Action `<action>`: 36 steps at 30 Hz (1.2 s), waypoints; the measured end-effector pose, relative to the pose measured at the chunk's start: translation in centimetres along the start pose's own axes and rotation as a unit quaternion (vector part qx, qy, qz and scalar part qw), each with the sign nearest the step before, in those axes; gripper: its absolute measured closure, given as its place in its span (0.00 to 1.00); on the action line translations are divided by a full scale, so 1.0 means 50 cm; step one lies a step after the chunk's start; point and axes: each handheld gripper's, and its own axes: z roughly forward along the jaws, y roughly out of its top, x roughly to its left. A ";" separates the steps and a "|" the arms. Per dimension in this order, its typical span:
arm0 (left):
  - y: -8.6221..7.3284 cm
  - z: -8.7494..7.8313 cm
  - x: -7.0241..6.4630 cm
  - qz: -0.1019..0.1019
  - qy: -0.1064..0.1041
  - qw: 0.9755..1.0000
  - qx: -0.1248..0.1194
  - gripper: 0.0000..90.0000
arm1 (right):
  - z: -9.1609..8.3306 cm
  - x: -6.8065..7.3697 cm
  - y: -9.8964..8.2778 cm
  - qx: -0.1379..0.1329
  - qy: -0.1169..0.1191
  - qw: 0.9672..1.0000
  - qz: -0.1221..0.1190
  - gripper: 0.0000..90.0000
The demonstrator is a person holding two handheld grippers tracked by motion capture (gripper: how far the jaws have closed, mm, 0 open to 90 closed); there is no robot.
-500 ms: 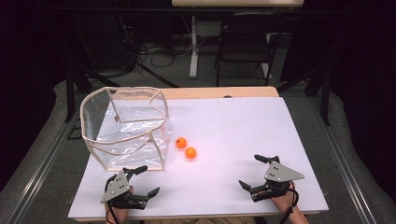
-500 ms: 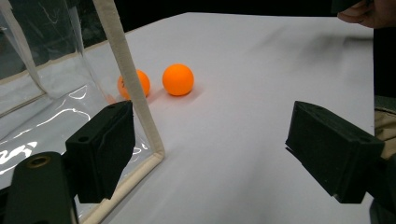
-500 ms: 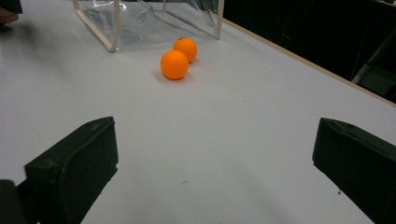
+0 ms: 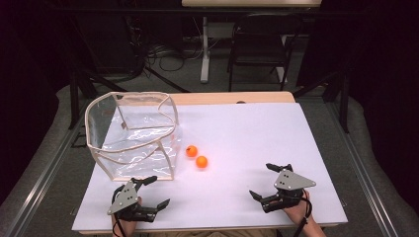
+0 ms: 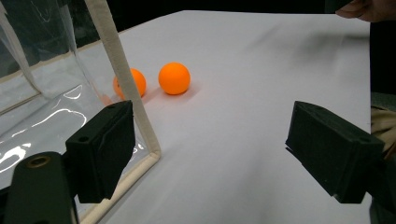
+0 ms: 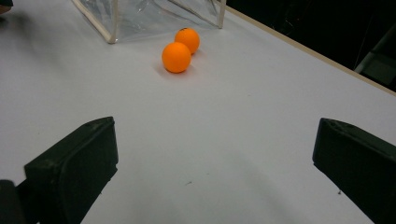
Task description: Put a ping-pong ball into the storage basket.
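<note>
Orange balls (image 4: pixel 196 156) lie beside clear bag (image 4: pixel 133 136), mid-table.

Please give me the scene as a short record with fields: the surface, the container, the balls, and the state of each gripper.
surface: white table top
container: clear plastic bag with beige trim, standing open at the left of the table, nothing seen inside
balls: two orange balls on the table just right of the bag, close together
left gripper: jaws open, nothing between them, near the bag's front corner
right gripper: jaws open, nothing between them, at the right front of the table
held things: none
</note>
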 end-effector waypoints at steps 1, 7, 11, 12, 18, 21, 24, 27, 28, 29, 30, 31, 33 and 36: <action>0.000 0.000 0.000 0.002 0.000 1.000 -0.001 0.17 | 0.001 0.001 0.002 0.002 0.001 1.000 -0.001 0.00; 0.003 0.002 0.004 0.003 -0.001 1.000 -0.002 0.17 | 0.020 0.003 0.020 0.013 0.008 1.000 -0.001 0.00; 0.003 0.006 0.006 0.004 -0.006 1.000 -0.005 0.17 | 0.029 0.007 0.031 0.022 0.013 1.000 -0.003 0.00; 0.003 0.005 0.007 0.004 -0.005 1.000 -0.005 0.17 | 0.031 0.008 0.034 0.023 0.014 1.000 -0.002 0.00; 0.005 0.007 0.007 0.005 -0.011 1.000 -0.008 0.17 | 0.051 0.010 0.055 0.029 0.018 0.999 0.000 0.00; 0.005 0.009 0.007 0.006 -0.011 1.000 -0.007 0.17 | 0.061 0.011 0.064 0.031 0.020 0.999 -0.001 0.00; 0.004 0.010 0.008 0.006 -0.012 1.000 -0.006 0.17 | 0.078 0.012 0.077 0.036 0.027 0.999 -0.008 0.00; 0.005 0.011 0.008 0.007 -0.014 1.000 -0.004 0.17 | 0.088 0.013 0.084 0.039 0.032 0.999 -0.009 0.00; 0.005 0.011 0.008 0.007 -0.013 1.000 -0.005 0.17 | 0.092 0.014 0.086 0.042 0.032 0.999 -0.012 0.00; 0.005 0.011 0.008 0.007 -0.014 1.000 -0.005 0.17 | 0.100 0.016 0.091 0.047 0.036 0.998 -0.013 0.00; 0.005 0.011 0.008 0.007 -0.013 1.000 -0.005 0.17 | 0.105 0.016 0.094 0.047 0.037 0.998 -0.013 0.00; 0.005 0.011 0.007 0.006 -0.012 1.000 -0.004 0.17 | 0.105 0.016 0.094 0.047 0.037 0.998 -0.013 0.00; 0.004 0.011 0.006 0.003 -0.013 1.000 -0.004 0.17 | 0.114 0.016 0.097 0.049 0.041 0.998 -0.012 0.00; 0.003 0.011 0.003 0.003 -0.011 1.000 -0.005 0.17 | 0.130 0.014 0.103 0.054 0.046 0.997 -0.012 0.00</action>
